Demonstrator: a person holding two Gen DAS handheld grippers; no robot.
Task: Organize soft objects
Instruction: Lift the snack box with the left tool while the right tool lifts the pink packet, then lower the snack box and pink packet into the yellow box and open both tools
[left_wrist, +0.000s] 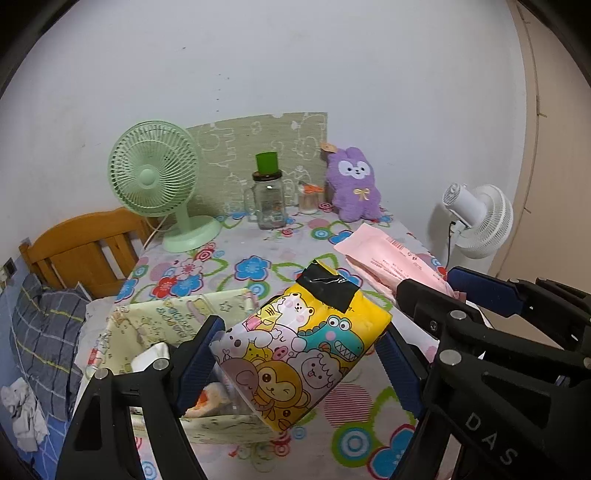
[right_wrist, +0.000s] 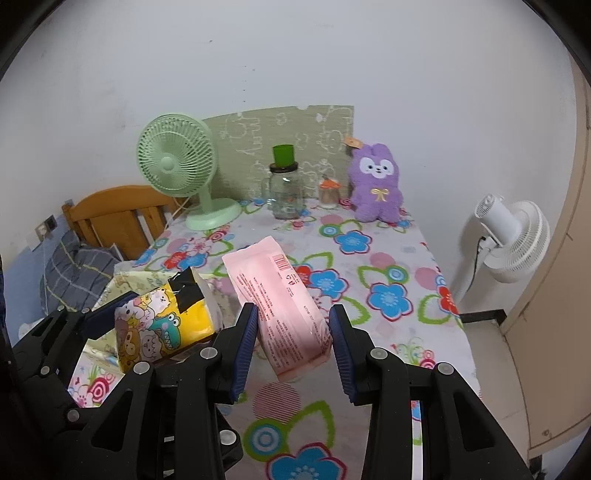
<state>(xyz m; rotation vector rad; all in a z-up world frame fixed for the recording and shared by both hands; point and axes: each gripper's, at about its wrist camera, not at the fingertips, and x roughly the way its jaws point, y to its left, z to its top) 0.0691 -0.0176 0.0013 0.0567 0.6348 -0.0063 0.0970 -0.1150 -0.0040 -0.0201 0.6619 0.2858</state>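
Observation:
My left gripper (left_wrist: 299, 354) is shut on a yellow cartoon-animal tissue pack (left_wrist: 303, 350), held tilted above the table with its black-taped end pointing away. The same yellow pack (right_wrist: 162, 321) shows at the left of the right wrist view, over a pale fabric storage bin (right_wrist: 122, 280). My right gripper (right_wrist: 293, 339) is shut on a pink tissue pack (right_wrist: 280, 302), also lifted off the table; that pink pack (left_wrist: 391, 262) appears at the right of the left wrist view. The fabric bin (left_wrist: 147, 325) sits below the yellow pack with some soft items inside. A purple plush bunny (left_wrist: 352, 184) stands at the table's far edge.
A green desk fan (left_wrist: 159, 184), a glass jar (left_wrist: 269, 199) with a green cup on it and a small jar (left_wrist: 308, 199) line the back of the flower-print tablecloth (left_wrist: 236, 258). A white standing fan (right_wrist: 513, 236) is off the right side; a wooden bed frame (left_wrist: 85, 247) lies to the left.

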